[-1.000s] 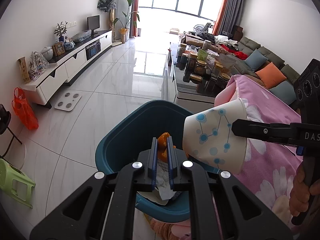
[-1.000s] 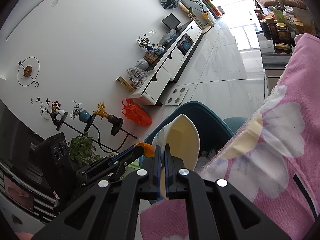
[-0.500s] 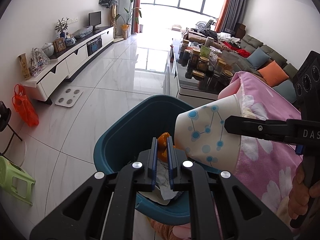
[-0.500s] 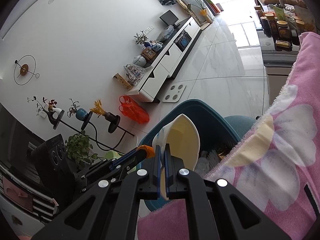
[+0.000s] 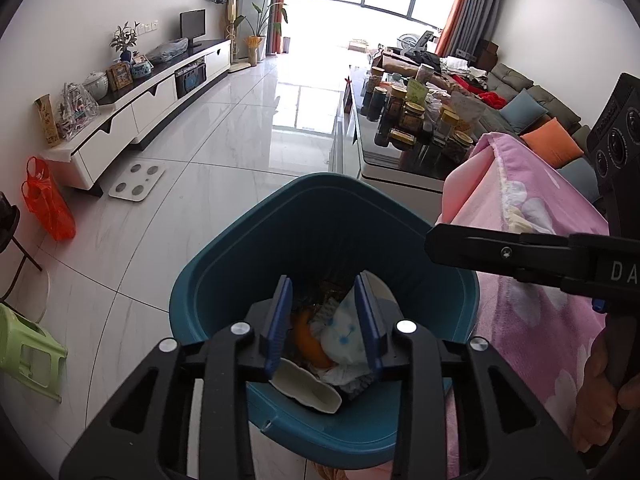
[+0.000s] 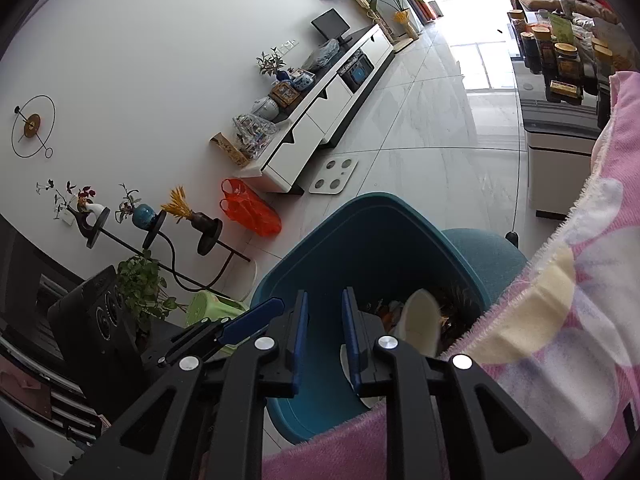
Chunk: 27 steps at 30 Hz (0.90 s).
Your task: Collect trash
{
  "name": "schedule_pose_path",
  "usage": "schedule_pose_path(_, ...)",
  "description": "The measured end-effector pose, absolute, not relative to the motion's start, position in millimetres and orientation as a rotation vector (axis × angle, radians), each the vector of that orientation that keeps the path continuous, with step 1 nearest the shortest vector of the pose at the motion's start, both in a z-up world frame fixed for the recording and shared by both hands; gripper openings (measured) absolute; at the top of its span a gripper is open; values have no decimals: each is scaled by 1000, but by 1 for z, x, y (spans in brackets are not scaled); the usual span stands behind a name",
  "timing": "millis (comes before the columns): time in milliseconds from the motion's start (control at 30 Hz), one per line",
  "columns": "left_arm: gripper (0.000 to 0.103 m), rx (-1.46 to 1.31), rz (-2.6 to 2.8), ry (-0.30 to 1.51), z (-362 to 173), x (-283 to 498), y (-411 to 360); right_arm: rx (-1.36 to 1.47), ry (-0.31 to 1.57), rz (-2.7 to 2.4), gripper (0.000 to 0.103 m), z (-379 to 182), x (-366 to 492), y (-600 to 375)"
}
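Note:
A teal trash bin [image 5: 332, 184] stands on the floor right under both grippers. My left gripper [image 5: 323, 280] hangs over its mouth; its jaws are opening and nothing is pressed between them. Below it in the bin lie an orange peel [image 5: 306, 338], a paper cup with blue dots [image 5: 344, 332] and other white paper scraps. My right gripper [image 6: 325, 294] is also above the bin [image 6: 360, 200], with its jaws opening and nothing between them. The paper cup [image 6: 418, 326] rests inside, to its right. In the left wrist view the right gripper [image 5: 434, 242] reaches in from the right.
A pink flowered blanket [image 5: 532, 320] hangs against the bin's right side. A green stool [image 5: 28, 352], an orange bag [image 5: 50, 204] and a white scale [image 5: 138, 184] sit on the tiled floor to the left. A low table with jars [image 5: 408, 128] stands behind.
Both grippers opened. The orange peel left the left gripper and the paper cup left the right one; both now lie in the bin. Both hands came lower over the bin.

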<state>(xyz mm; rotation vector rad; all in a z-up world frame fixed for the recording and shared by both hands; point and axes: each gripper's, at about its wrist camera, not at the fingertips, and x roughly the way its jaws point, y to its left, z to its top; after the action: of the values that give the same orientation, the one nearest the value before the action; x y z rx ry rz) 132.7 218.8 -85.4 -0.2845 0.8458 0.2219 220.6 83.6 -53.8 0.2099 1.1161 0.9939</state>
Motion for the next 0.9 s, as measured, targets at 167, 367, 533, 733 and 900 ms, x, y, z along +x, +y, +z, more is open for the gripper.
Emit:
schedule_pose_path(167, 41, -304, 211, 819, -82, 127, 218, 200, 1087, 992, 22, -46, 214, 70)
schedule_pose_path(367, 64, -277, 166, 707, -54, 99, 201, 176, 978, 971, 52, -23, 190, 29)
schedule_pose_path(533, 95, -227, 120, 583, -27, 63, 176, 131, 860, 897, 77, -6, 162, -18)
schedule_pose_path(733, 98, -182, 77, 503, -10, 32, 132, 80, 701, 721, 97, 6, 121, -82)
schedule_pose_path(900, 98, -144, 43, 461, -3, 19, 89, 33, 597, 533, 97, 5, 85, -130)
